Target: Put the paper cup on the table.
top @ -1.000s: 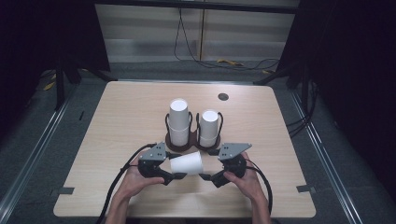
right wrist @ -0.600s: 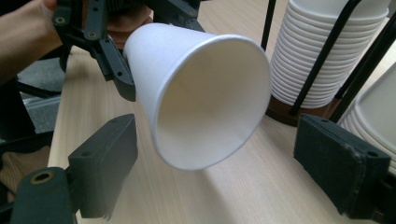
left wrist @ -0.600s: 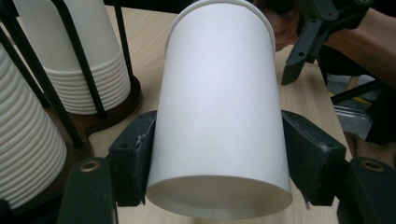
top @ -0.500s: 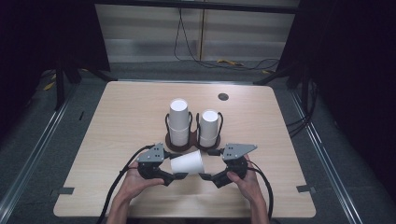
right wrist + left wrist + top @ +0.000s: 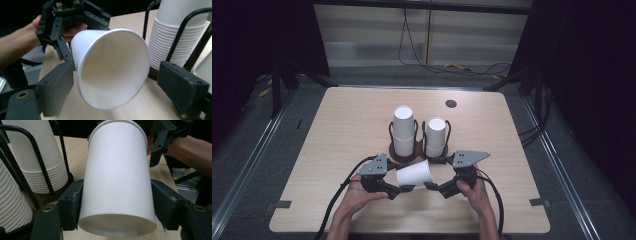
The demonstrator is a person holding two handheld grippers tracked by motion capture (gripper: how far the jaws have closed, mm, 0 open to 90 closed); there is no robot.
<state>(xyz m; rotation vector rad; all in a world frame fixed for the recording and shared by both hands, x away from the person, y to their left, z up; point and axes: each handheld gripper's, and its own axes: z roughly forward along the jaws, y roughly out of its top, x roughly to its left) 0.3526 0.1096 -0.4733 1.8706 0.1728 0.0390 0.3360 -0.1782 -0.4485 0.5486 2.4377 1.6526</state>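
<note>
The single white paper cup (image 5: 414, 174) lies on its side above the near part of the light wooden table (image 5: 342, 130), between the two hands and just in front of the dark wire cup rack (image 5: 418, 146). The left gripper (image 5: 116, 202) is clamped on it, black pads pressed to both sides of the cup's wall near the base. The right gripper (image 5: 127, 87) sits at the cup's open mouth with its jaws spread wide, one pad well off the rim. In the rack stand two stacks of white paper cups (image 5: 404, 129), upside down.
</note>
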